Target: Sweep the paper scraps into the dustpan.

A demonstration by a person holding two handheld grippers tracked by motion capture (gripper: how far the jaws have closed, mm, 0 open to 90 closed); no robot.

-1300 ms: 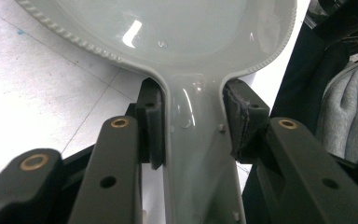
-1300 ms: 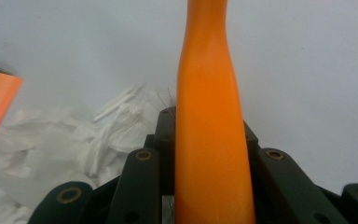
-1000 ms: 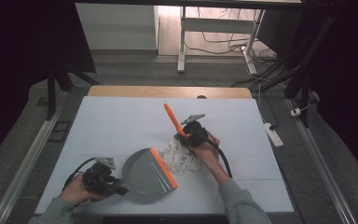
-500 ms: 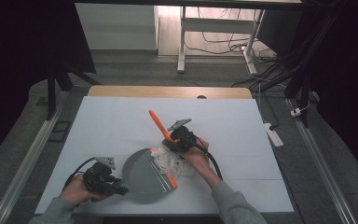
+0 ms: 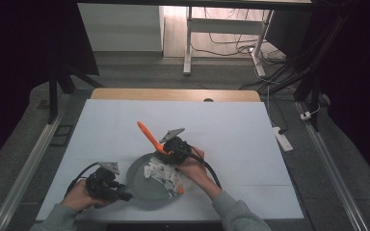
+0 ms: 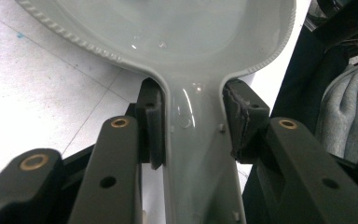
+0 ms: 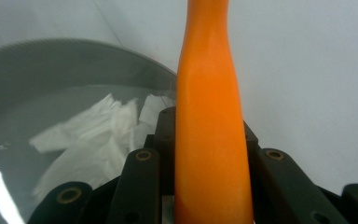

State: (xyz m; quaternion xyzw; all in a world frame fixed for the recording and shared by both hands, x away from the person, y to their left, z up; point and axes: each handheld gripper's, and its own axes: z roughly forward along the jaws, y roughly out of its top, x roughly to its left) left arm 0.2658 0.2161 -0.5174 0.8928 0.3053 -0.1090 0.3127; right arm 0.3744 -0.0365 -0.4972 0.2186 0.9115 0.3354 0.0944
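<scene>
My right gripper [image 5: 166, 150], clamped on the orange brush handle [image 5: 148, 135], has moved over the dustpan [image 5: 142, 185], paper scraps [image 5: 164, 174] now inside. My left gripper [image 5: 118, 192] grips the dustpan's handle, held level.

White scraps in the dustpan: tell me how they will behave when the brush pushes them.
The scraps look thin and crumpled, probably paper, so likely very light and floppy. They may bunch up or cling rather than slide cleanly. The dustpan looks glossy in the left gripper view, so loose pieces should probably glide across it.
</scene>
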